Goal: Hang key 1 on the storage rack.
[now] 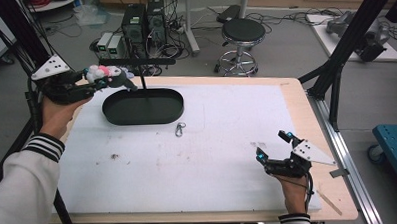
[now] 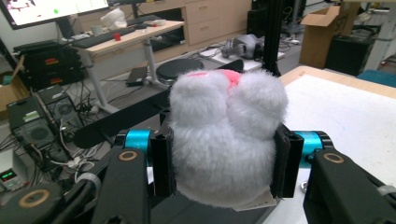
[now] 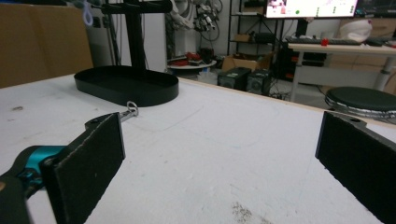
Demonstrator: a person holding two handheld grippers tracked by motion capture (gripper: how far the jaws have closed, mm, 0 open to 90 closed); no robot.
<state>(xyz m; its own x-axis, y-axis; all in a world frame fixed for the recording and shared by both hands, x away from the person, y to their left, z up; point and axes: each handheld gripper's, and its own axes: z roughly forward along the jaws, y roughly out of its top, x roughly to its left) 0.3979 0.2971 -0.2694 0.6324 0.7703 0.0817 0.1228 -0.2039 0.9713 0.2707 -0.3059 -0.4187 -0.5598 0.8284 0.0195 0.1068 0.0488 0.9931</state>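
Plush toy clamped in left claw | black tray beside | carabiner near

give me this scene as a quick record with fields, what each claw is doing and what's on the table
left claw: shut on a white and pink plush toy, held up near the table's far left corner
right claw: open, holding nothing, low over the table's near right
black tray: oval, on the white mat, with an upright stand rising from it
metal clip: lies on the mat just in front of the tray
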